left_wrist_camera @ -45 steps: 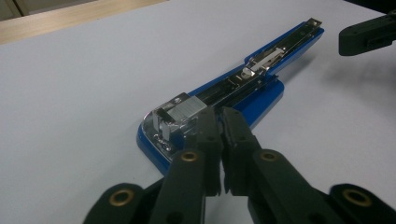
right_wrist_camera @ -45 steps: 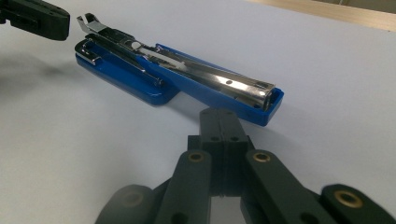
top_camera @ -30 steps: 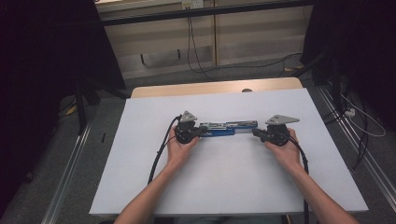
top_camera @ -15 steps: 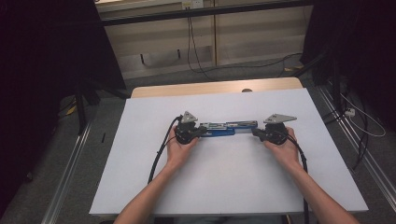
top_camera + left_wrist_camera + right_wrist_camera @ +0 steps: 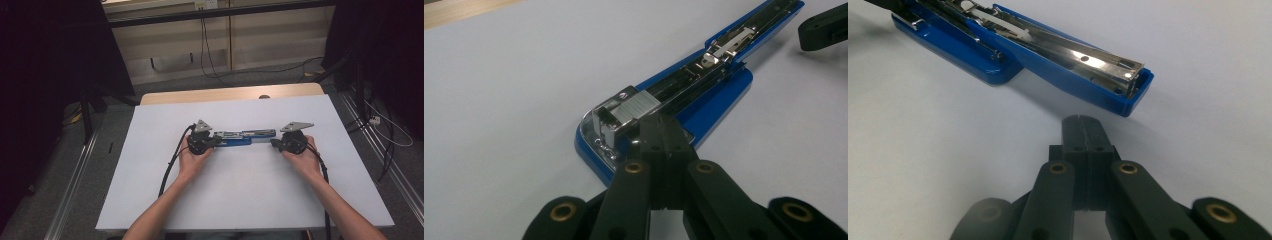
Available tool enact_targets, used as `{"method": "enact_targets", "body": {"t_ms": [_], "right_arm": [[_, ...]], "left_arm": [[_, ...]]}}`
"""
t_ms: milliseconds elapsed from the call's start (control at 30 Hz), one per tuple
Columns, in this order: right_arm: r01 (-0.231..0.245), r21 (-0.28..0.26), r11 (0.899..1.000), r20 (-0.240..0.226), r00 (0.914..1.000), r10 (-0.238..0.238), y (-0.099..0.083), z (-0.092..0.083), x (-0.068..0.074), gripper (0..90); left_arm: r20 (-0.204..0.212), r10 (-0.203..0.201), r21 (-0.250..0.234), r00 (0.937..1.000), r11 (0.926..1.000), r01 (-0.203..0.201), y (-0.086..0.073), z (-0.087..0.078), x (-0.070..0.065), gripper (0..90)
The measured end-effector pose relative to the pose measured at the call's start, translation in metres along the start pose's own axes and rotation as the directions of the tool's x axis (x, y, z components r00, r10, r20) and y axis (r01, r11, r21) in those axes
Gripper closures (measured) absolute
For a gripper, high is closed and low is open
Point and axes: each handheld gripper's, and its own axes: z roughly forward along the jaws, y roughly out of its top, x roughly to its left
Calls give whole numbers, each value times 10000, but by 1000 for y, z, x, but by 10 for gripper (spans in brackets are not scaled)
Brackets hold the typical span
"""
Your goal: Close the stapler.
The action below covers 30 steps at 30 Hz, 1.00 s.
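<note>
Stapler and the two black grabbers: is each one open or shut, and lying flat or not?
stapler: swung fully open, lying flat on the white table, metal staple track facing up.
left gripper: shut, holding nothing, tips at the stapler's wide end.
right gripper: shut, holding nothing, tips just short of the stapler's narrow end, not touching.

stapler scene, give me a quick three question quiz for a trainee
1. True or false: the blue stapler lies swung open flat on the white table.
2. The left tongs are: A) wide open above the stapler, B) shut, tips at the stapler's metal end, C) gripping a cable.
3. Do the right tongs touch the stapler?

Key: 1 true. 2 B. 3 No: they are shut, with a gap of bare table before the stapler's blue end.
</note>
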Motion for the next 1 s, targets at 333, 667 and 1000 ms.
{"method": "enact_targets", "body": {"t_ms": [333,667,1000], "right_arm": [[19,234,9997,-36,10000,-18,3,9,3,900],[143,118,9998,112,9998,-145,3,11,5,900],[224,72,9997,142,9996,-225,4,12,5,900]], "left_arm": [[-117,125,-80,9999,9999,-126,-1,1,-2,900],[-53,-20,-308,10000,9995,18,-3,1,-3,900],[-120,251,-343,9996,9991,-255,-3,3,-6,900]]}}
